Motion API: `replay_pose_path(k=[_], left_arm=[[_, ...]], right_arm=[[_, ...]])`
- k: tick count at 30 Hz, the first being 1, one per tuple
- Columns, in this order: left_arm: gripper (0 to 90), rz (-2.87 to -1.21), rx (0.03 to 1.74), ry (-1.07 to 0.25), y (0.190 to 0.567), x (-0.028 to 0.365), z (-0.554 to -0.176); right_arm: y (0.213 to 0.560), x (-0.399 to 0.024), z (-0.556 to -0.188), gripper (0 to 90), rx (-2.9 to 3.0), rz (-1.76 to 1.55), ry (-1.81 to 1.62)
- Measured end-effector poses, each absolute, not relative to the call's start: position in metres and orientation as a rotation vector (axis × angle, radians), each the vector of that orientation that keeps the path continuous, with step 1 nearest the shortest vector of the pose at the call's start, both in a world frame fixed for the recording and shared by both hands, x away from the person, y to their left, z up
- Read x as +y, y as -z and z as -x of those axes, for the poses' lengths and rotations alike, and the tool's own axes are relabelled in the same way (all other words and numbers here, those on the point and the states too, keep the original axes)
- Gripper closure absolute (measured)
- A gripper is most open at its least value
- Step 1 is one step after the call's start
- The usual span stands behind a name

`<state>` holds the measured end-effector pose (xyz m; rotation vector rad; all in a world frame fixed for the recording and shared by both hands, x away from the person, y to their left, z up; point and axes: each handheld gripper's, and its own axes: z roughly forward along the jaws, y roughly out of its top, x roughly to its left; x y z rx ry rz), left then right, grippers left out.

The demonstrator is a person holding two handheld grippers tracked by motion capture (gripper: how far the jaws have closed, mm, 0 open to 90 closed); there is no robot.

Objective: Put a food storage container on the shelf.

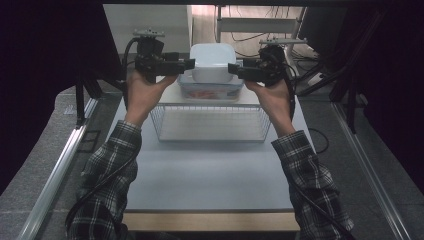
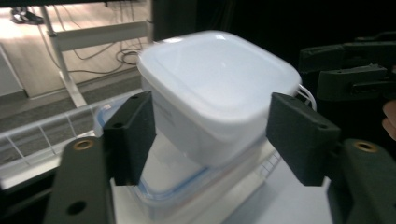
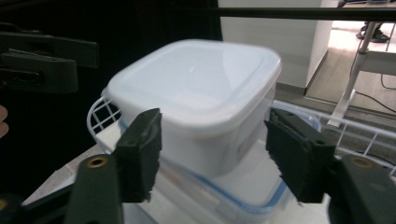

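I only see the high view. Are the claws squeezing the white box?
Observer: Not in the left gripper view. The left claw is open, one jaw on each side of the white box.
Operator: And the other claw?
Observer: The right claw is open too, straddling the box from the opposite side.
Operator: What's under the box?
Observer: A flat container with a blue-rimmed lid; the box rests on it.
Operator: Where's the basket?
Observer: The wire basket curves just beyond that container in the right gripper view.
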<state>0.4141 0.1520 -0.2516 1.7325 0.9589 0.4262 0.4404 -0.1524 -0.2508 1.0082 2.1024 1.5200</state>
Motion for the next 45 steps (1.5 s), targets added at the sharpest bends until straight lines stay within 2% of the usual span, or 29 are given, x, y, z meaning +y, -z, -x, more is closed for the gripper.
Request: replay_pose_path(k=[6,14,25,45], left_arm=[[19.1,-1.757,0.937,-0.406,0.275,0.156,-0.402],[12.2,-1.801,0.913,-0.395,0.299,0.153,-0.391],[7.2,-1.827,0.882,-0.377,0.327,0.148,-0.369],[4.3,-1.873,0.880,-0.332,0.371,0.143,-0.349]], right_arm=[[0.268,-0.159,-0.428,23.5,2.153,-0.964,-1.517],[0.285,-0.168,-0.416,17.0,2.173,-0.937,-1.516],[0.306,-0.169,-0.397,12.9,2.219,-0.881,-1.488],[0.345,-0.176,-0.381,8.8,2.287,-0.875,-1.447]])
